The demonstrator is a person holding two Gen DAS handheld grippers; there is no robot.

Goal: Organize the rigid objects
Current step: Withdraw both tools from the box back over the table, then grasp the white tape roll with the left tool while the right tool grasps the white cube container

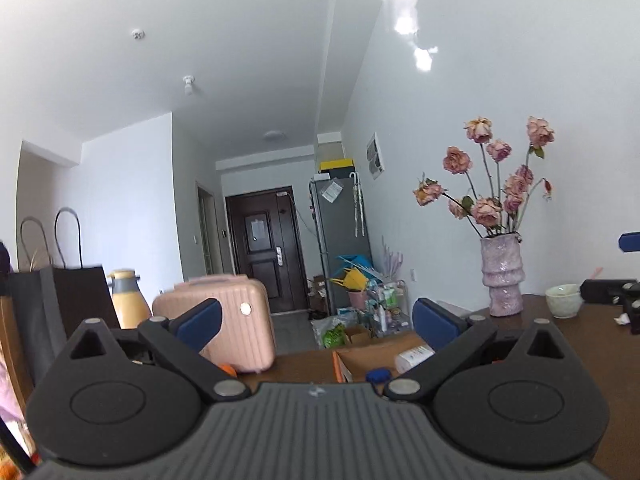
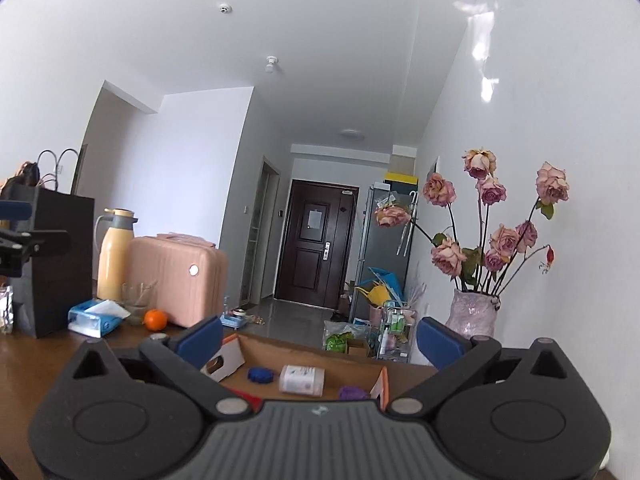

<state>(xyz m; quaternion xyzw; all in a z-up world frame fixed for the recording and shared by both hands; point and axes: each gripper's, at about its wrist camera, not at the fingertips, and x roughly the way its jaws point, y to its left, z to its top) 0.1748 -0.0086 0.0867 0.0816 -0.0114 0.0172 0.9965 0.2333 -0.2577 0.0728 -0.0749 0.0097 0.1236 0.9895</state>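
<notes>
since both jaws stand spread and empty, the left hand-held gripper (image 1: 316,320) and right hand-held gripper (image 2: 320,338) hover level. the white bottle (image 2: 302,379) lies inside the cardboard box (image 2: 256,348) on the surface (image 2: 44,360), apparently already sorted.

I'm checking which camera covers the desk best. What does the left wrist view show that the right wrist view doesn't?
Only the left wrist view shows the pale green ceramic bowl beside the vase. Only the right wrist view shows the blue tissue pack, the purple ridged piece in the box, and the whole round orange fruit. Both show the open cardboard box, pink hard-shell case, yellow thermos jug and textured pink vase of dried roses.
</notes>
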